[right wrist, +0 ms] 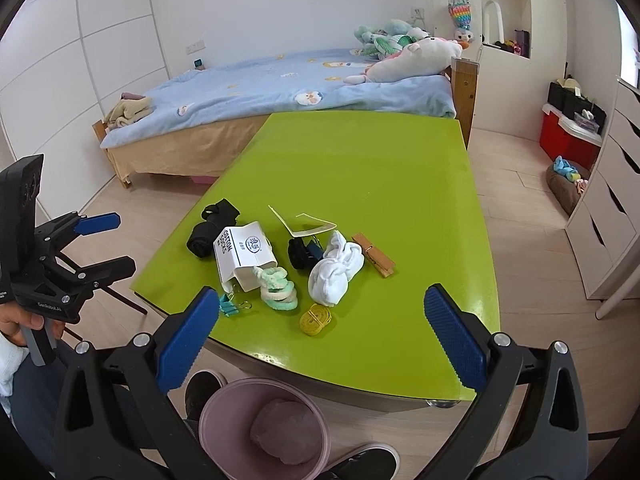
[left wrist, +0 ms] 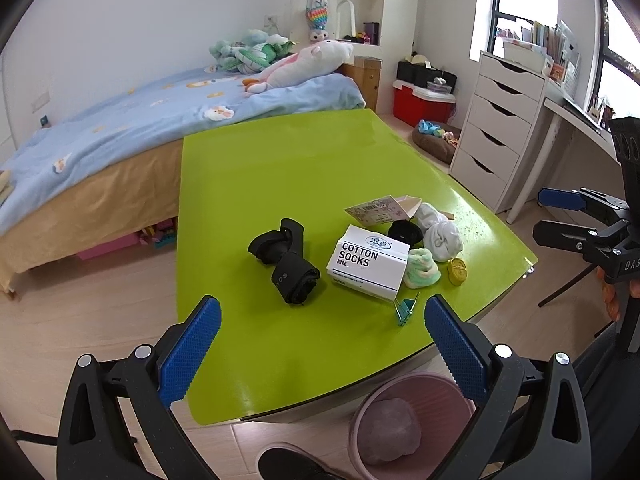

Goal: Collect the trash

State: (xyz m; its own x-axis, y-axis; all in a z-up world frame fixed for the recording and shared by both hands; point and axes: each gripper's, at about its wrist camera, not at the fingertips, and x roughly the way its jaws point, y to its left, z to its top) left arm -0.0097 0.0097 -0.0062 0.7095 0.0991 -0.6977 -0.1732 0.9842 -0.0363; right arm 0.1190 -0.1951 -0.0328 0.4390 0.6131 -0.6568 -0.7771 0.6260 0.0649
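Observation:
A green table (left wrist: 280, 168) (right wrist: 360, 168) carries a small heap near its front edge. In it are a white "COTTON SOCKS" box (left wrist: 366, 263) (right wrist: 240, 254), black socks (left wrist: 285, 260) (right wrist: 210, 230), white socks (left wrist: 438, 232) (right wrist: 336, 268), a green-white fuzzy sock (left wrist: 420, 270) (right wrist: 278, 286), a paper card (left wrist: 376, 210) (right wrist: 308, 226), a yellow band (left wrist: 458, 272) (right wrist: 315, 319), a teal binder clip (left wrist: 405, 310) (right wrist: 230, 305) and a wooden clothespin (right wrist: 374, 255). A pink bin (left wrist: 408, 424) (right wrist: 264, 428) stands on the floor below the table's edge. My left gripper (left wrist: 322, 356) (right wrist: 102, 240) and right gripper (right wrist: 322, 344) (left wrist: 560, 216) are both open and hold nothing.
A bed with a blue cover (left wrist: 120, 128) (right wrist: 280, 84) and plush toys lies behind the table. A white drawer unit (left wrist: 496, 128) and a red box (left wrist: 420, 104) stand at the right. A person's shoe (left wrist: 288, 464) rests beside the bin.

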